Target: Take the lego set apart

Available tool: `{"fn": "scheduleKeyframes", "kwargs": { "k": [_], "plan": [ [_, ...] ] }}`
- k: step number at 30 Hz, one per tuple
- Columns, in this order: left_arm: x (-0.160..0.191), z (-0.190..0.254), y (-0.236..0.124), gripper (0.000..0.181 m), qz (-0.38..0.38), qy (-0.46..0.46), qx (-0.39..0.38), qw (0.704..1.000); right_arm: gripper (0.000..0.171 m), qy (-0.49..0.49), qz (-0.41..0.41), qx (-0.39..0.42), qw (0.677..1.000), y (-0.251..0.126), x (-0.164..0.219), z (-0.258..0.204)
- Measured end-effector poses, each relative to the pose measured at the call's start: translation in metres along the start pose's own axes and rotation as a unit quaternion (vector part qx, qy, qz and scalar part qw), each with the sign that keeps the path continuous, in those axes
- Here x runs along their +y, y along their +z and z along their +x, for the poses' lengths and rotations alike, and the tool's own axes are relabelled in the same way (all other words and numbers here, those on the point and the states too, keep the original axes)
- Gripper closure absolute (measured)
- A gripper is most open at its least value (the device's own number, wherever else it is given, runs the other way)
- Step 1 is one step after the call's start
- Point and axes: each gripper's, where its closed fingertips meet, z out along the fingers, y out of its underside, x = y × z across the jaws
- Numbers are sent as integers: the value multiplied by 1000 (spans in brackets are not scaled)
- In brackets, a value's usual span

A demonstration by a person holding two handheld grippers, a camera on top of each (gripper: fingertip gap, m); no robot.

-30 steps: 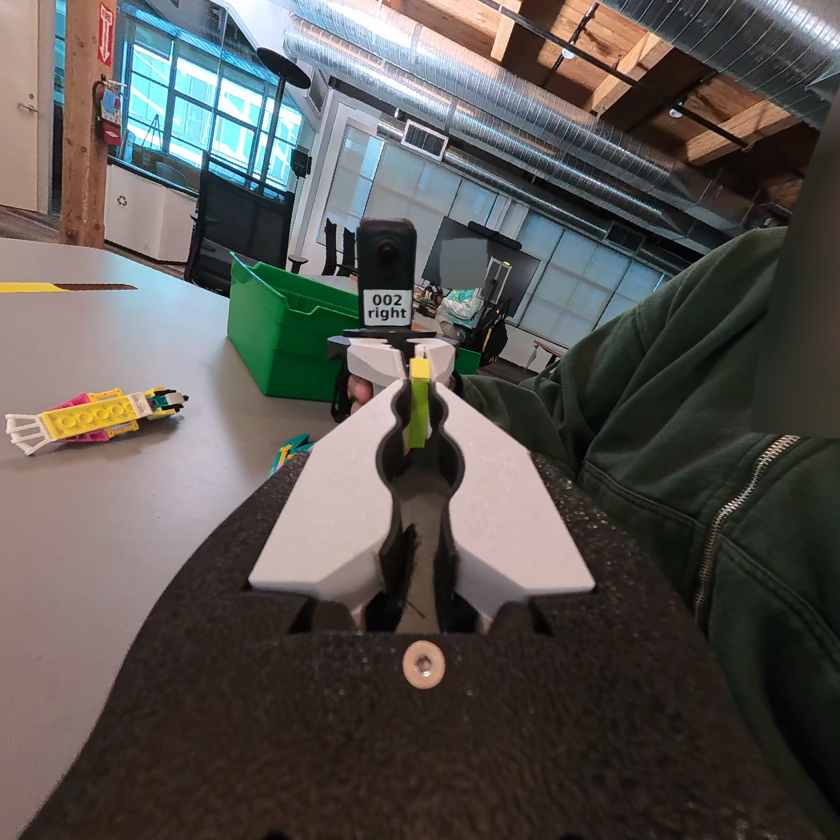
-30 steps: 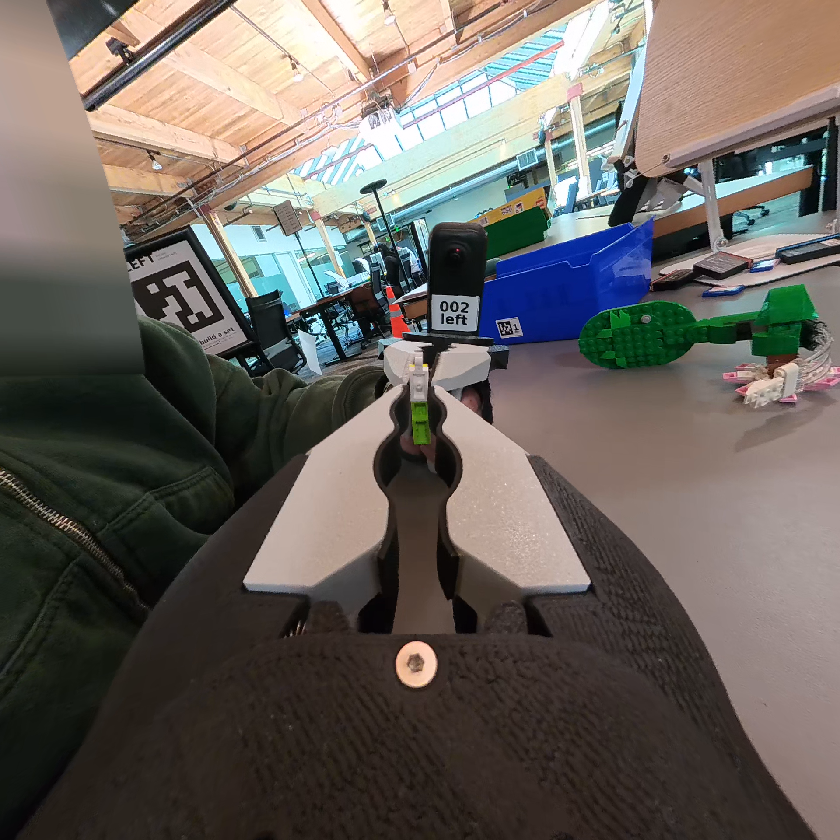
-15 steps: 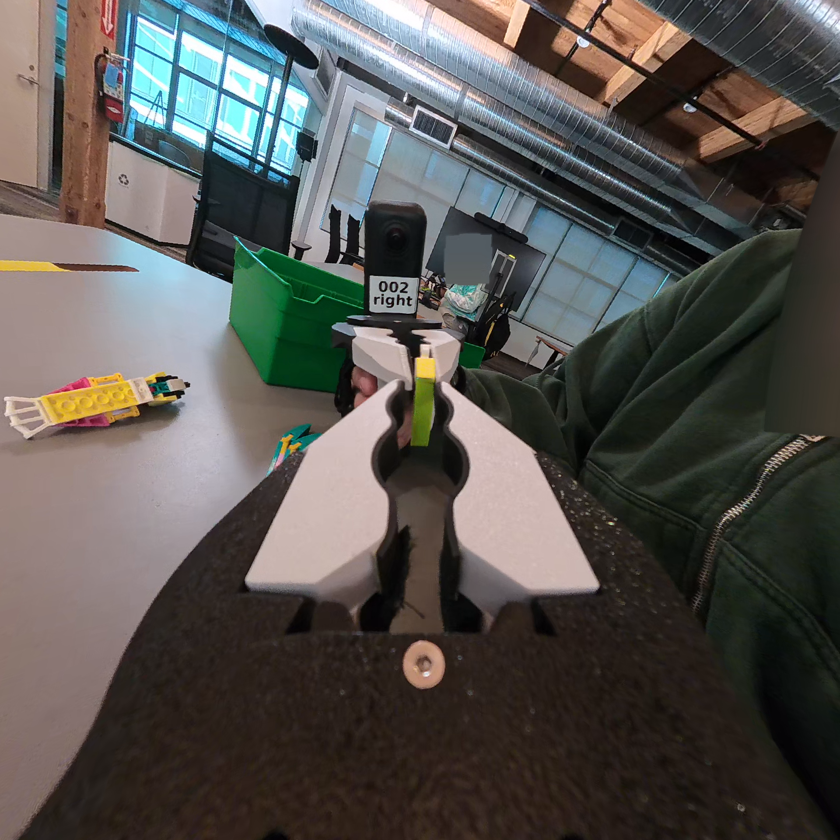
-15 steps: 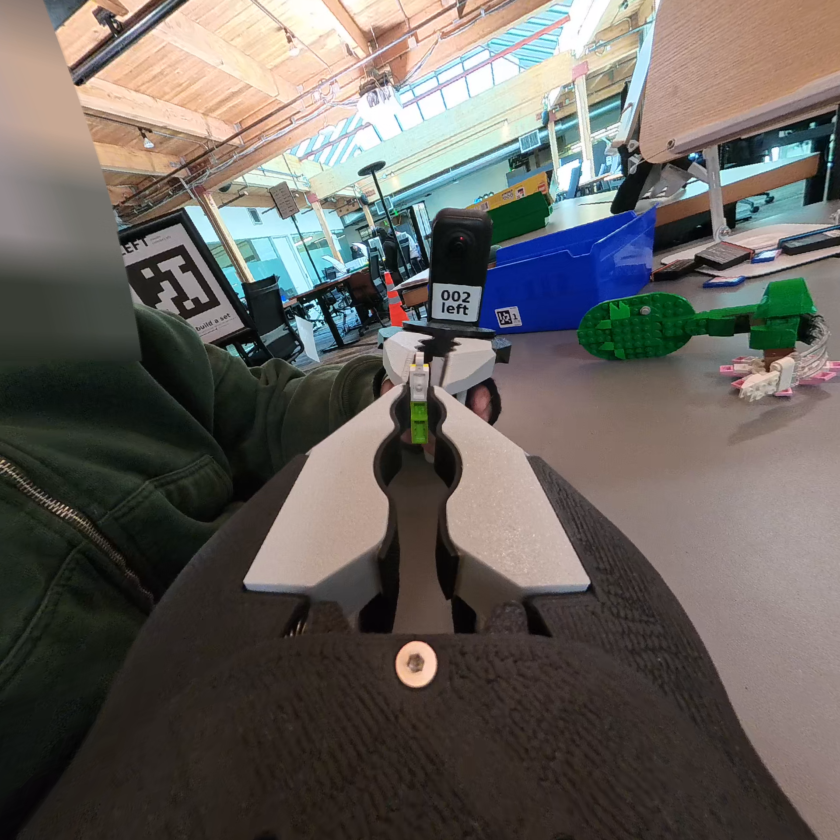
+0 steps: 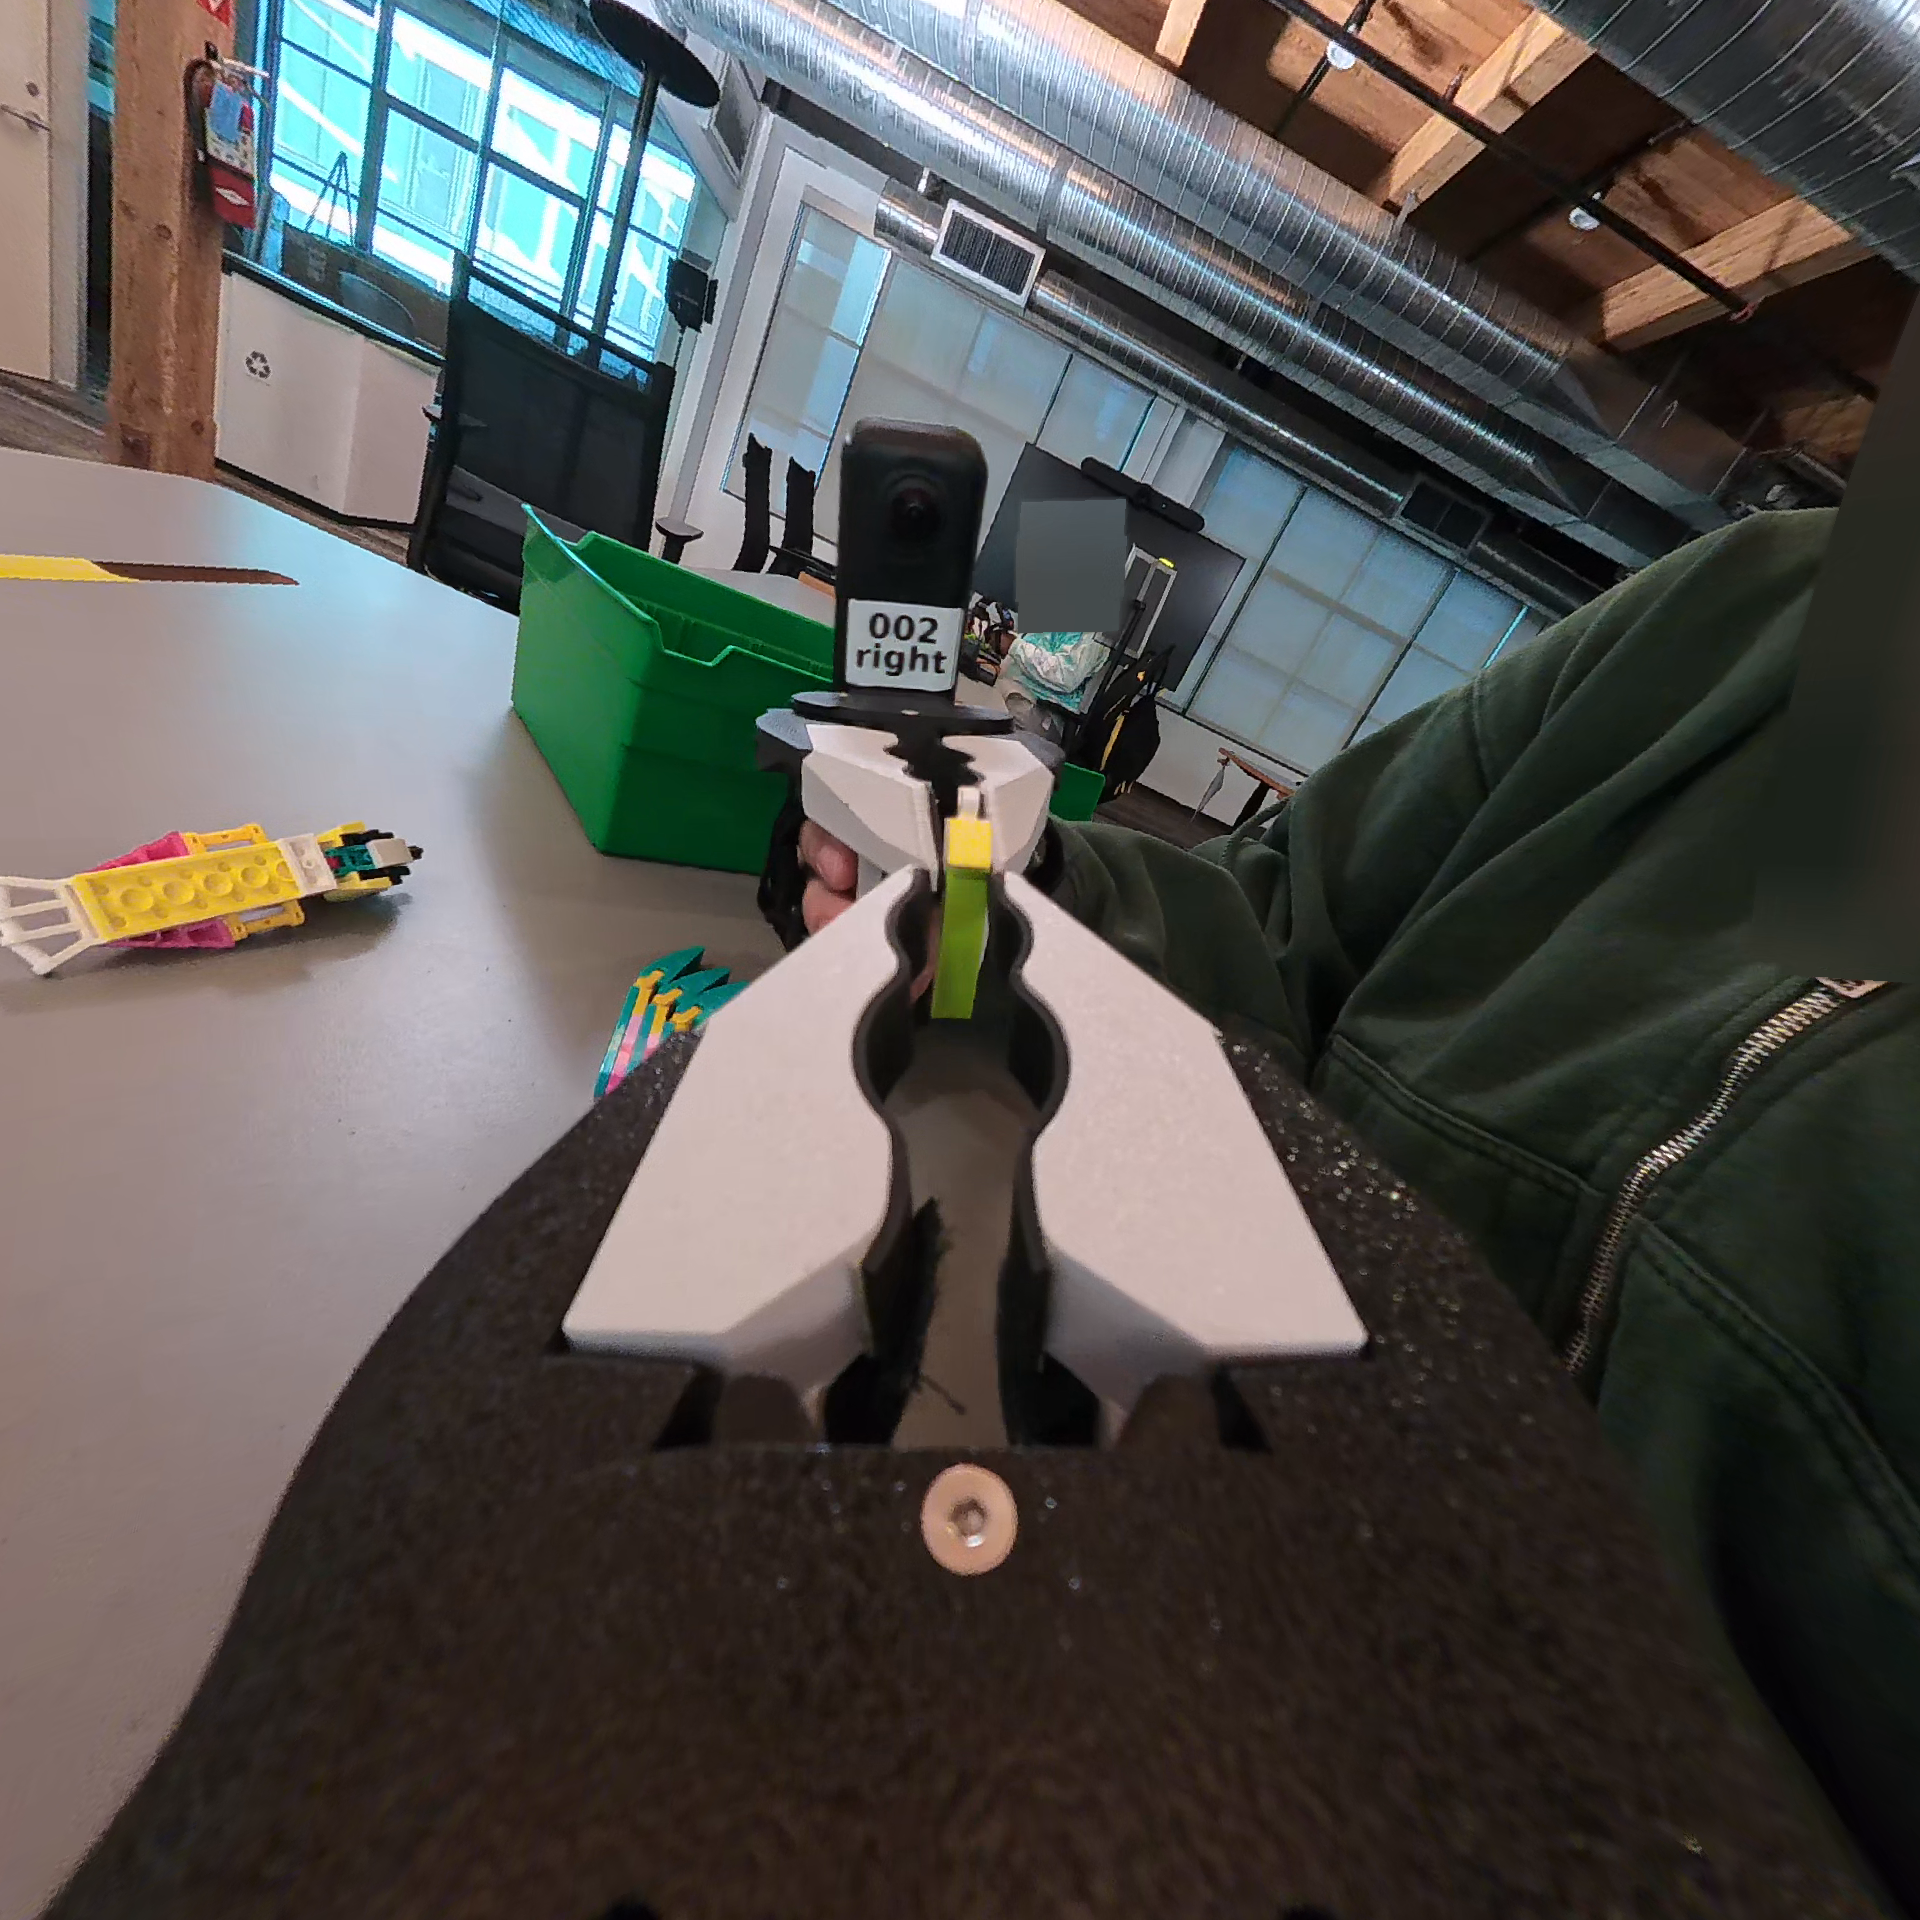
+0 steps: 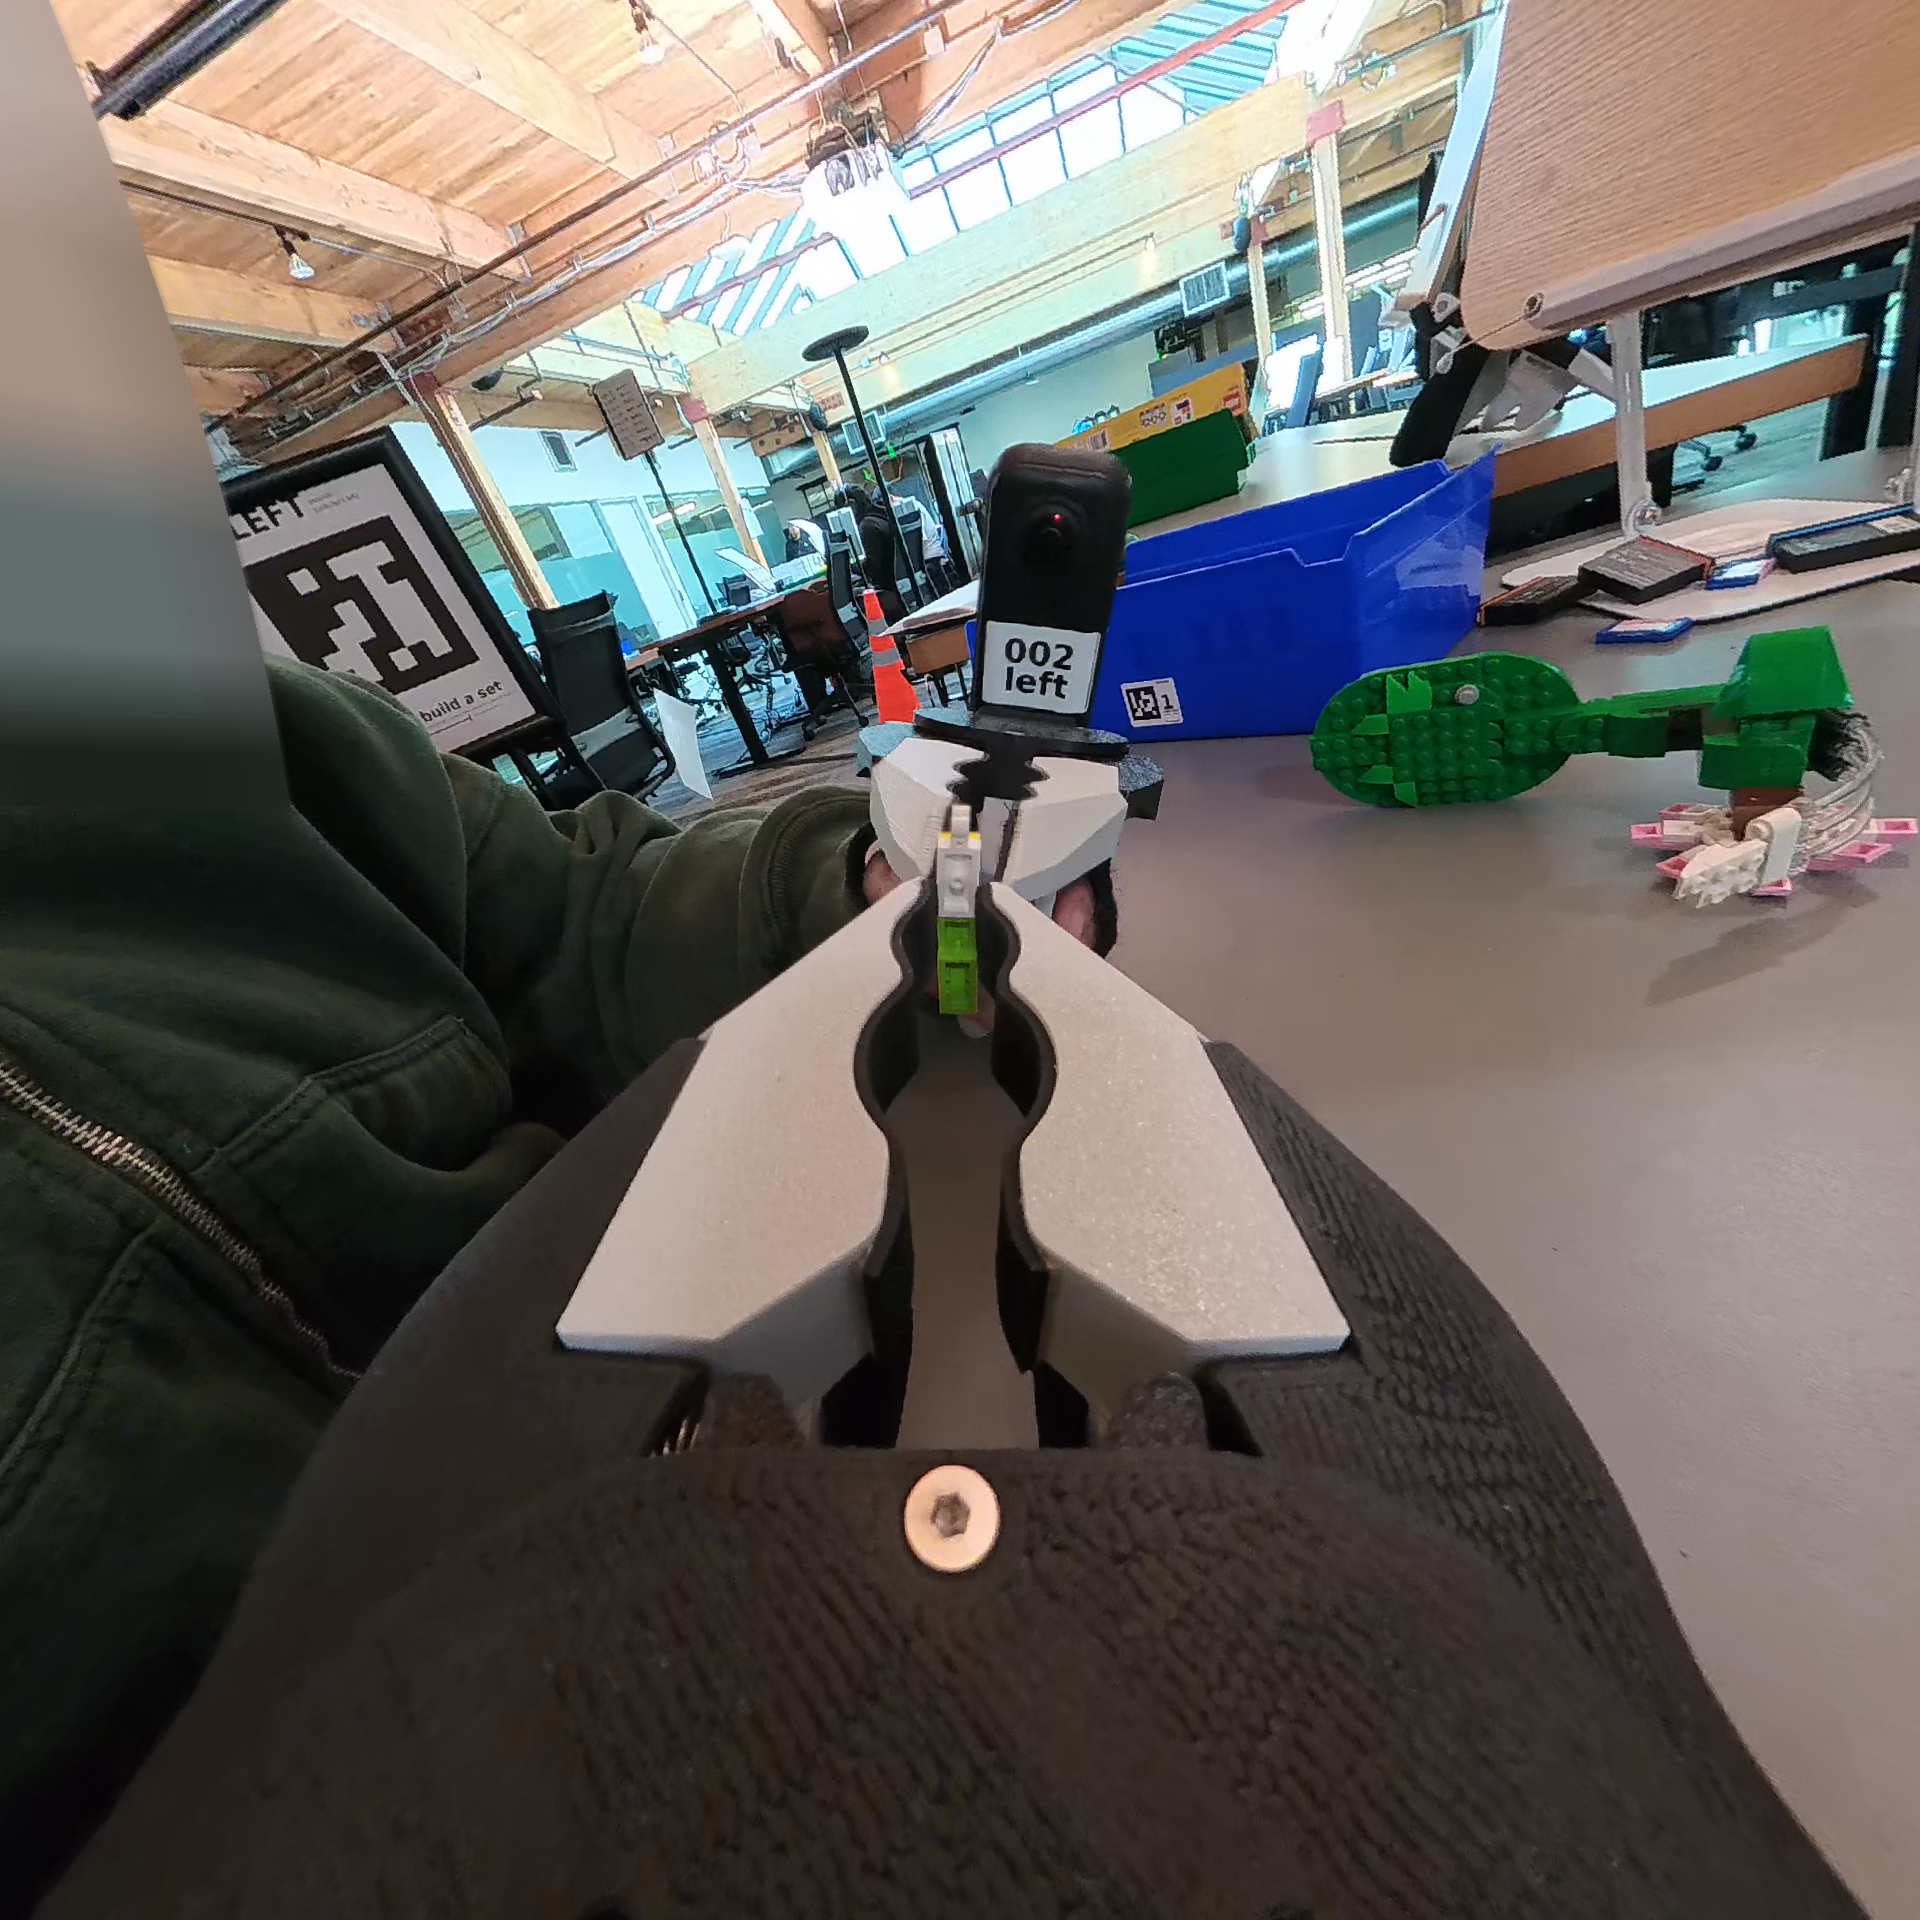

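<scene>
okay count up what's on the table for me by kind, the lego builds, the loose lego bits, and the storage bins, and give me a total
Lego builds: 2, yellow and pink, green
Small lego piece held between both hand-held grippers: 1
Loose teal and pink lego bits: 1 cluster
Storage bins: 2, green, blue
Total: 6

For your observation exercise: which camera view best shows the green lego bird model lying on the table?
The right wrist view: the green lego model lies in full sight on the grey table, right of both grippers. The left wrist view does not show it.
</scene>
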Motion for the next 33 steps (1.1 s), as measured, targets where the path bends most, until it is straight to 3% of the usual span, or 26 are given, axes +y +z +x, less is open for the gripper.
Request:
{"fn": "scheduleKeyframes", "kwargs": {
  "k": [12, 16, 33],
  "plan": [
    [0, -2, -1, 175, -8, 14, -16, 1000, 166, 3, 10, 7, 1000, 2, -1, 0],
    [-1, -3, -2, 175, -5, 10, -17, 1000, 159, 18, 20, 1, 1000, 2, -2, -2],
    [0, -1, 0, 176, -35, 61, -50, 996, 167, -14, -8, 13, 1000, 0, -1, 0]
  ]
}}
